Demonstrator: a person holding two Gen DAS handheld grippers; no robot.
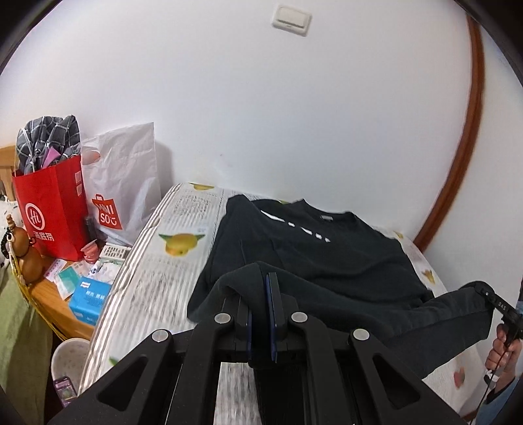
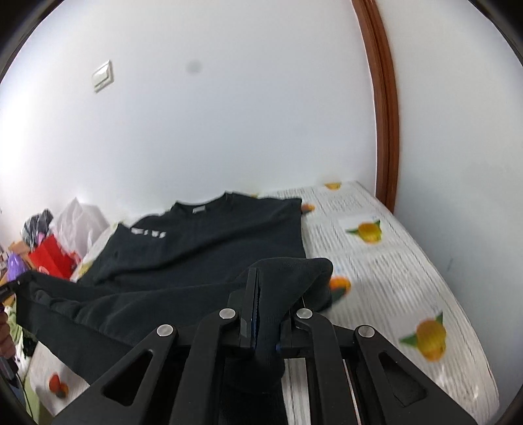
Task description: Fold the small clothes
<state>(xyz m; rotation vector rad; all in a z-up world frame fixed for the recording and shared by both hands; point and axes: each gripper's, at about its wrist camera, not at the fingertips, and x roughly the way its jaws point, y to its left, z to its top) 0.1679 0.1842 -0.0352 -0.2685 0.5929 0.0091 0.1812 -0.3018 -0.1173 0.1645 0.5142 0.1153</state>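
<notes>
Both pairs of fingers are pressed together on cloth. Those of the left gripper pinch a bunched corner of the black sweatshirt at its near hem, the fabric humped over their tips. Those of the right gripper clamp the hem's other corner in the same way, a fold of cloth spilling to the right of the tips. Between the two grips the hem hangs lifted in a sagging band off the bed, while the chest, with its white print and neck label, lies flat on the bedsheet, which is pale, striped and printed with yellow fruit. From the left wrist view the right gripper and a hand holding it show at the far right edge. Beyond the bed's left side stand a red paper bag stuffed with checked fabric and a white plastic bag, on a cluttered wooden table. A white wall with a switch rises behind.
</notes>
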